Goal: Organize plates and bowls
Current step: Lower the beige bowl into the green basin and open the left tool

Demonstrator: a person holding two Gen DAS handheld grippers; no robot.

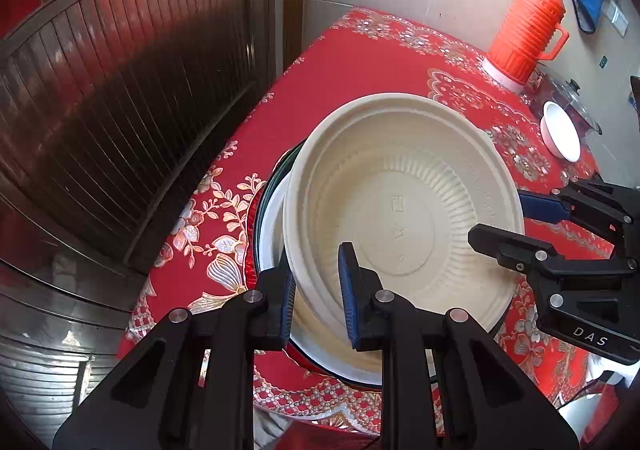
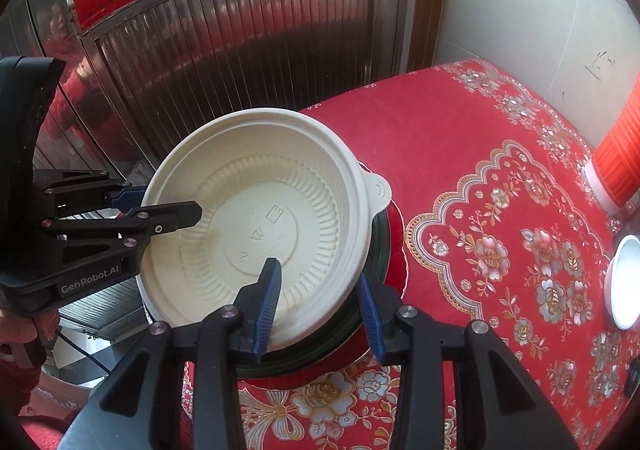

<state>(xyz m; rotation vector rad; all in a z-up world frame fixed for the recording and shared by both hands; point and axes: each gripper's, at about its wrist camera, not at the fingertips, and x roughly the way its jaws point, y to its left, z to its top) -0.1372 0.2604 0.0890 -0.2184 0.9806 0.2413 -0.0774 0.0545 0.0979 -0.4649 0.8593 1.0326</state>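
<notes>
Both tongs, left (image 1: 316, 296) clenched on the cream bowl (image 1: 404, 210) rim, right (image 2: 320, 310) straddling it loosely, bowl set upon stacked plates (image 2: 376, 250) on the counter (image 2: 460, 138); small white bowl (image 1: 560, 132) not yet gathered.

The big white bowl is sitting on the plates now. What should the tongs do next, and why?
Probably let go: open the left tongs and lift both pairs away. The cream bowl looks settled on the stack of plates. The right tongs seem loose around its rim, while the left tongs pinch the rim tight, so that grip is likely the only thing holding it.
</notes>
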